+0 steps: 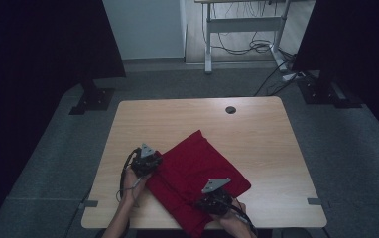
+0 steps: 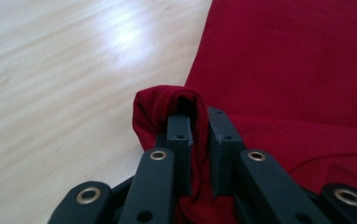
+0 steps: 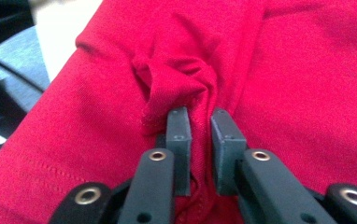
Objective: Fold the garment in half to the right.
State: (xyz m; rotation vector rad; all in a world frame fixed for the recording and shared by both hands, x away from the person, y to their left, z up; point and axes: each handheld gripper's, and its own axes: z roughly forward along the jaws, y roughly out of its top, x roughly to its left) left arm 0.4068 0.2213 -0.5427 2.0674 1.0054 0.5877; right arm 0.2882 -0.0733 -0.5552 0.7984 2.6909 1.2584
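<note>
**At the near edge of the surface: red cloth pinched at two points**

On the near half of the wooden surface (image 1: pixel 187 114) the red cloth (image 1: pixel 197 163) lies folded, set slantwise, one corner pointing to the far side and its near end hanging just over the near edge.

My left gripper (image 1: pixel 145 161) sits at the cloth's left edge. In the left gripper view its fingers (image 2: pixel 179 135) are clenched on a small raised loop of the fabric's edge (image 2: pixel 167 100), with bare wood just to the left. A grip at the very rim, I judge, so the layer can be lifted or drawn without dragging the whole stack.

My right gripper (image 1: pixel 216 198) is at the near end, near the surface's near edge. In the right gripper view the fingers (image 3: pixel 179 133) are closed on a bunched pucker of cloth (image 3: pixel 176 77); a stitched hem (image 3: pixel 41 163) runs to the left of them.

Two holds on one side, well apart: likely to keep the edge taut between them for a fold or a shift.

Containers: none on the surface. A dark round grommet (image 1: pixel 230 109) sits near the far edge, well apart from the cloth.
</note>
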